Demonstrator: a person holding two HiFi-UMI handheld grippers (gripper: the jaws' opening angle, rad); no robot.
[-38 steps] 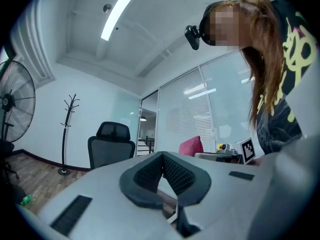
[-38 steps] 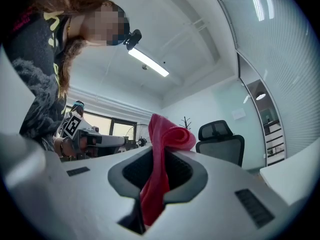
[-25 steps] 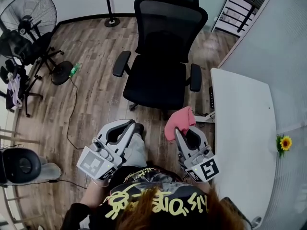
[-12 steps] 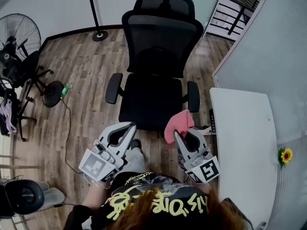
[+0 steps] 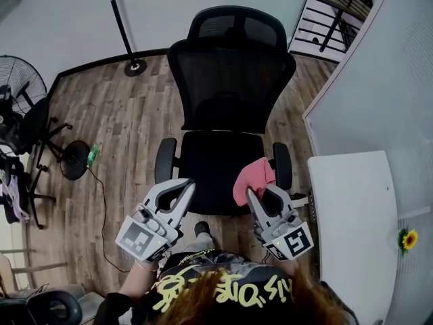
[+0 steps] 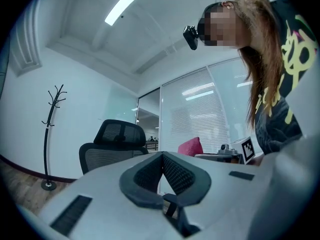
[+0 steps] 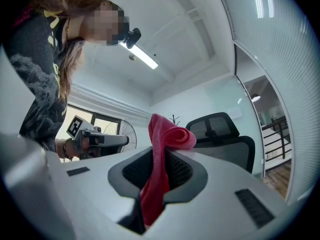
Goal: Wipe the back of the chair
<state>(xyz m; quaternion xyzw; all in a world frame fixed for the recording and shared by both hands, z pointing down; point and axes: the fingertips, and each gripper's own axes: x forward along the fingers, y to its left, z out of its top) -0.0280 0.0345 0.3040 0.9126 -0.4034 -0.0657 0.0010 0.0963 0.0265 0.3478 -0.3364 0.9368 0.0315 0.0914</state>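
Seen from above, a black office chair (image 5: 226,93) stands on a wooden floor (image 5: 122,127), facing the person, so its seat (image 5: 220,168) and both armrests lie between the two grippers and the mesh backrest (image 5: 226,80), with the headrest (image 5: 233,26) beyond that. The right gripper (image 5: 260,195) is clamped on a pink cloth (image 5: 254,178), which bunches up above the jaw tips just over the seat's front right corner, close to the right armrest (image 5: 282,164); in the right gripper view the cloth (image 7: 167,134) hangs down between the closed jaws. The left gripper (image 5: 187,183) is held level with it over the seat's front left corner, its jaws pressed together with nothing between them, and neither gripper touches the chair. To the right, close beside the chair, is a white surface (image 5: 352,229) with a small sunflower (image 5: 406,240) at its far edge, and a pale partition wall behind it. To the left stand a floor fan (image 5: 17,93) and a cable (image 5: 101,188) trailing across the boards; a coat stand (image 5: 122,26) rises near the back wall
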